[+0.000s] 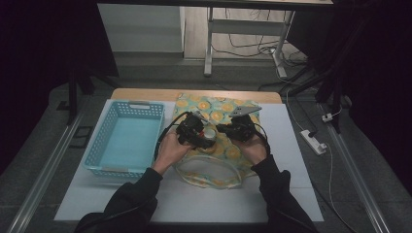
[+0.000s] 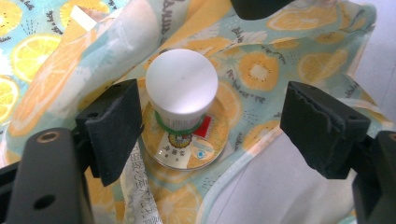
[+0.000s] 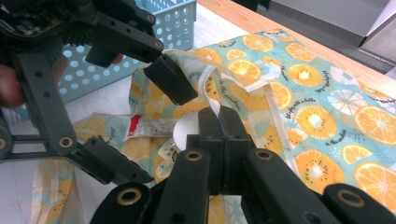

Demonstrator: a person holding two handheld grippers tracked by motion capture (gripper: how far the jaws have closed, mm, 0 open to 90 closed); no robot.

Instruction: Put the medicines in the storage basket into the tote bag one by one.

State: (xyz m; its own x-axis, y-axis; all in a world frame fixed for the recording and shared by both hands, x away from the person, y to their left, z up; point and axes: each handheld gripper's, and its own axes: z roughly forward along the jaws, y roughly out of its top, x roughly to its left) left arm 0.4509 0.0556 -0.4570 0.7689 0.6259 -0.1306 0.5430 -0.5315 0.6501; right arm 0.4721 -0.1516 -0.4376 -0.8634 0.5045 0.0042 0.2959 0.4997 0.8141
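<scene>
White plastic is capping the small clear jar (image 2: pixel 183 116), which is standing upright with its long axis rising toward the left tool's camera. A green band is ringing its neck, and a label with a red patch and a round emblem is showing below it; the print there is too small to read. The jar is sitting on the lemon-printed turquoise fabric bag (image 2: pixel 261 70), between the 2 spread pads of the left tool (image 2: pixel 229 133). That tool is released, its pads standing apart from the jar. Black lettering is running along the bag's pattern; in the right gripper view "a little" is looking legible beside an orange slice. A strip with Chinese characters is lying under the left pad, unreadable. The right tool (image 3: pixel 219 140) is clenched on a fold of the bag's edge. Beside the bag, a light blue perforated plastic basket (image 1: pixel 104 127) is resting on the white surface (image 1: pixel 291 145).
</scene>
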